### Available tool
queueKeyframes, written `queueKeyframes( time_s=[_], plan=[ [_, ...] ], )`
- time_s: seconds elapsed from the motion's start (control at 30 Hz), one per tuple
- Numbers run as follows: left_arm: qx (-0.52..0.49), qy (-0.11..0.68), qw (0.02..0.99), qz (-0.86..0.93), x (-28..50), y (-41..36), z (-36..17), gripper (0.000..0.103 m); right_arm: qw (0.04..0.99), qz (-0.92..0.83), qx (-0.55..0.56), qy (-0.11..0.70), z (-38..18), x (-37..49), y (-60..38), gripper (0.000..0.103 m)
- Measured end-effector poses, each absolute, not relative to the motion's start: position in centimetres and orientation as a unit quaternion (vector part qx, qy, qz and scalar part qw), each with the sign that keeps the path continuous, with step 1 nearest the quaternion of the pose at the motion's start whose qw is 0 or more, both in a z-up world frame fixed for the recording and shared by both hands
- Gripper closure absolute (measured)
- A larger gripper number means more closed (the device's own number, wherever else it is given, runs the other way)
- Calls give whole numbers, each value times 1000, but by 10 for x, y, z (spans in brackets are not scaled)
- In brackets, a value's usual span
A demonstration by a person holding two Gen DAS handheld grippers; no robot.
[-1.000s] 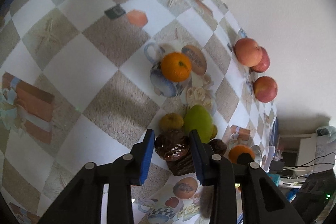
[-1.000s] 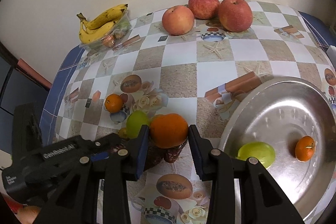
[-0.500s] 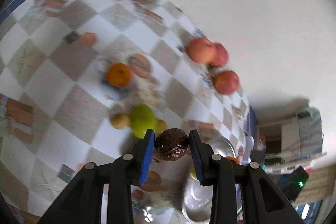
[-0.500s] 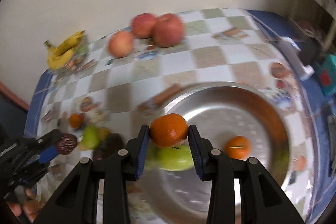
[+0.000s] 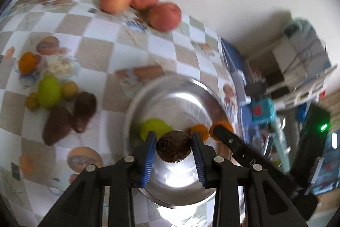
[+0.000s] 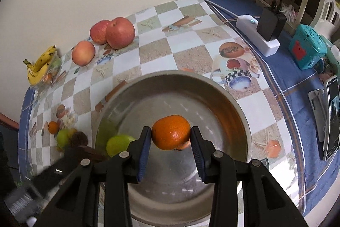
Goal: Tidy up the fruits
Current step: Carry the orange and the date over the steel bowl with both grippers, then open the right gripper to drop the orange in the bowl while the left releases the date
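My left gripper (image 5: pixel 173 138) is shut on a dark brown wrinkled fruit (image 5: pixel 173 147) and hovers over the near side of the steel bowl (image 5: pixel 136 99). In the right wrist view, an orange (image 6: pixel 171 131) sits between the pads of my shut right gripper (image 6: pixel 171 137), above the bowl's (image 6: pixel 233 103) middle. A green fruit (image 6: pixel 119 143) lies at the bowl's left, and a second small orange (image 5: pixel 199 131) lies on its floor. The right gripper's finger (image 5: pixel 229 138) and its orange (image 5: pixel 221 127) show beside my left one.
Three apples (image 6: pixel 119 32) and bananas (image 6: pixel 40 64) sit along the wall. A pile of a green fruit (image 5: pixel 48 93), small yellow fruits, an orange (image 5: pixel 26 59) and dark brown fruits (image 5: pixel 84 109) lies left of the bowl. A power strip (image 6: pixel 258 35), teal box (image 6: pixel 306 49) and phone (image 6: pixel 331 116) are at the right.
Both grippers have swung from the fruit pile on the left to above the steel bowl, each still holding its fruit. The left one rolled and rose a little.
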State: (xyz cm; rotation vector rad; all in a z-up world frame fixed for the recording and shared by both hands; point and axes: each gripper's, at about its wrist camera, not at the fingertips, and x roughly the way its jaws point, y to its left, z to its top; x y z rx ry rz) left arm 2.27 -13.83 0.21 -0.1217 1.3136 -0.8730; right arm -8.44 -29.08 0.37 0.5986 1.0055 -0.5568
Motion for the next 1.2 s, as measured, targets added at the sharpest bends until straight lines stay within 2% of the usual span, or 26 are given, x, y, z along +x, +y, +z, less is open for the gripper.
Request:
queueKeyframes(
  time_s=[0.33, 0.83, 1.2],
  plan=[
    [-19, 619, 690, -374, 17, -145, -31, 67, 778, -234, 282, 510, -16, -80, -284, 64],
    [-20, 629, 691, -356, 20, -143, -39, 67, 778, -219, 290, 511, -14, -85, -279, 64],
    [-18, 633, 687, -357, 18, -146, -42, 67, 757, -221, 291, 542, -38, -82, -279, 64]
  ],
)
